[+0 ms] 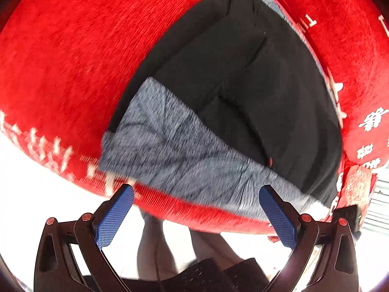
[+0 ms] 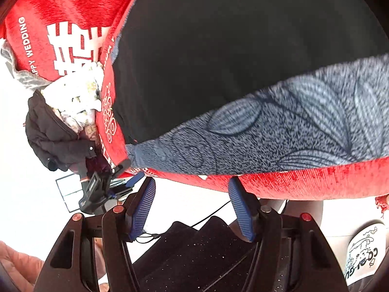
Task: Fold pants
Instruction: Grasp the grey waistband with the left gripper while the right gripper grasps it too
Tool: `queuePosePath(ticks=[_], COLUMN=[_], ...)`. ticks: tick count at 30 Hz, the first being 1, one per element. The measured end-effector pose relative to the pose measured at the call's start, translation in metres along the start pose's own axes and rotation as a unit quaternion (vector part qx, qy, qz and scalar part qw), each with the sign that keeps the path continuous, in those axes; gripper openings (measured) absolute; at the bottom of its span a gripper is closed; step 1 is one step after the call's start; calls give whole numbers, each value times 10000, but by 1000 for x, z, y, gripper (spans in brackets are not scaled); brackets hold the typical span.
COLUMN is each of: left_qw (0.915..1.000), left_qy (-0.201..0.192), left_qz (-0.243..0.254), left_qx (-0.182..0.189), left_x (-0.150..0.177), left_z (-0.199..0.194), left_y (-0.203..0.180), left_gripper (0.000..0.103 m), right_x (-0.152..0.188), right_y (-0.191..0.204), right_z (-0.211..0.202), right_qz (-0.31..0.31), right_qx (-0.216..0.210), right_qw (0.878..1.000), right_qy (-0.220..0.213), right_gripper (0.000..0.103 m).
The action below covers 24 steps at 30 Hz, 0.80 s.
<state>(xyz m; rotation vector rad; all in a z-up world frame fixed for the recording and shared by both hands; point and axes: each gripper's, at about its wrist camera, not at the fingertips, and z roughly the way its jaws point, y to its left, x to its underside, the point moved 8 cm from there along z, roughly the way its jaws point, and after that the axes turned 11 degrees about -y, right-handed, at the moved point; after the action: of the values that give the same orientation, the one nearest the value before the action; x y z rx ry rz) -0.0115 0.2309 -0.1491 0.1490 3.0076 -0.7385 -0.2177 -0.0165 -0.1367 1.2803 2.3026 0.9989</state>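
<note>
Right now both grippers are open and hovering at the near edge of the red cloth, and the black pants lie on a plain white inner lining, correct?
Not quite. The black pants show a blue-grey leaf-patterned lining, not white, clearest in the right wrist view. Both the left gripper and right gripper are open by the red cloth.

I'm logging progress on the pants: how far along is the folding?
Done: the black pants lie doubled into a compact shape on the red cloth, with the grey patterned lining turned out along the near edge. In hand: nothing; left tongs and right tongs are open, off the fabric. Left: possibly one more fold.
</note>
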Motion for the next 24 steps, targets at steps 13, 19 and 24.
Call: queuePosePath(ticks=[13,19,24], left_qw=[9999,9999,9986], left_qy=[-81,78,-52], left_qz=[39,-97,-70], left_qx=[142,45,517], left_x=[-12,-9,-23], left_z=[6,19,16], left_y=[-15,-9,-36], left_gripper=[100,100,100], right_x=[-15,-17,-23], right_y=[-37,-60,-57], right_z=[-22,-40,-36], right_qz=[544,956,1156], right_qx=[-429,-682,-1222], right_qw=[9957,9881,9800], right_qy=[-619,-992,-1068], right_gripper=[67,67,67])
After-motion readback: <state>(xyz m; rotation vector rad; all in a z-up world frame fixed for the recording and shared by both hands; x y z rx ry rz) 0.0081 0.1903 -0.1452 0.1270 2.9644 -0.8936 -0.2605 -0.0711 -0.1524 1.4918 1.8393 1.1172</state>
